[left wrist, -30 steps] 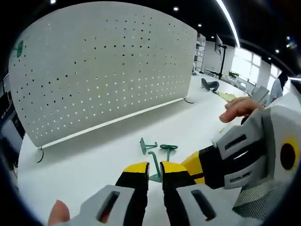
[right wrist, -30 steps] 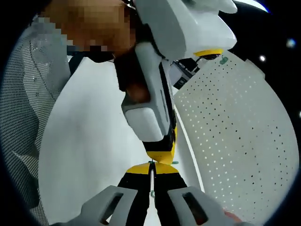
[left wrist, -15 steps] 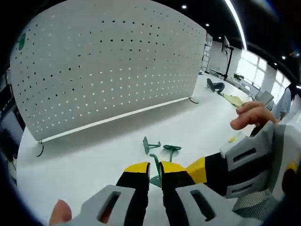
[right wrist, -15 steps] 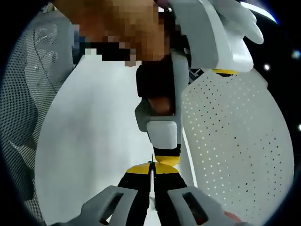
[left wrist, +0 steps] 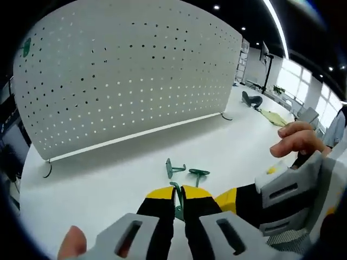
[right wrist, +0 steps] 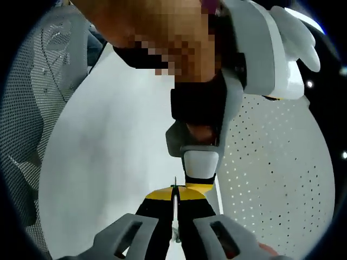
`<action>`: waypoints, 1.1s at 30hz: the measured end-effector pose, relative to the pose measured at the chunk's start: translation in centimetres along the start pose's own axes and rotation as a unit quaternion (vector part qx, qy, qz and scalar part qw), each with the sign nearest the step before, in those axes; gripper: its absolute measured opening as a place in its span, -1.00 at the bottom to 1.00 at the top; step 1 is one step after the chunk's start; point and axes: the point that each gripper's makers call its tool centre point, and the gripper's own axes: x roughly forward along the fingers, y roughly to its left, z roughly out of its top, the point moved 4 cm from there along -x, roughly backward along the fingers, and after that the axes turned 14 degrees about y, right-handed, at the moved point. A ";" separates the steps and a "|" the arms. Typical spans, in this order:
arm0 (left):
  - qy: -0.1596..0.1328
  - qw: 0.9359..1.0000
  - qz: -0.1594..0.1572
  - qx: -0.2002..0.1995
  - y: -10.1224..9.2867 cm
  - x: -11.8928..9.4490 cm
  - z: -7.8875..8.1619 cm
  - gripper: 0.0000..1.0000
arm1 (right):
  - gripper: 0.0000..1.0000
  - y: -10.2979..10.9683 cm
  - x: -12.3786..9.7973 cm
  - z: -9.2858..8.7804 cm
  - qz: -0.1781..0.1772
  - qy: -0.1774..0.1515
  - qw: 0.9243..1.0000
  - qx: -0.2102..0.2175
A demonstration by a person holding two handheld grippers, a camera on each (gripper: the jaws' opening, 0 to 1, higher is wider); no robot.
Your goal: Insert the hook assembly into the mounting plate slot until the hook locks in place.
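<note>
Green hook (left wrist: 177, 190) pinched between both tools | left tool (left wrist: 178, 193) | right tool (right wrist: 174, 194)

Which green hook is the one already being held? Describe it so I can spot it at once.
Start at the white pegboard standing on the white table. In front of it two green hooks lie loose. Nearer the camera, a third hook is pinched between the left tool tips, with the right tool meeting it.
</note>
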 end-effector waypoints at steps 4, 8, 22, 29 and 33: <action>-0.009 1.000 -0.004 -0.007 -0.1 -0.3 0.1 -0.93 | -1.00 -0.1 0.0 0.1 0.001 -0.004 1.000 0.011; -0.015 1.000 -0.006 -0.010 0.0 -0.5 0.2 -0.94 | -0.99 -0.2 -0.1 0.2 0.001 -0.010 1.000 0.017; -0.050 0.999 -0.013 -0.012 -0.2 -1.5 0.7 -0.95 | -0.87 -1.0 -0.6 0.2 0.001 -0.025 0.998 0.056; -0.058 0.998 -0.013 -0.012 0.1 -1.9 0.7 -0.95 | -0.83 -1.2 -0.9 0.0 0.036 -0.044 0.989 0.140; -0.062 0.998 -0.014 -0.011 0.1 -2.1 0.7 -0.95 | -0.83 -1.5 -1.1 -0.4 0.058 -0.053 0.979 0.187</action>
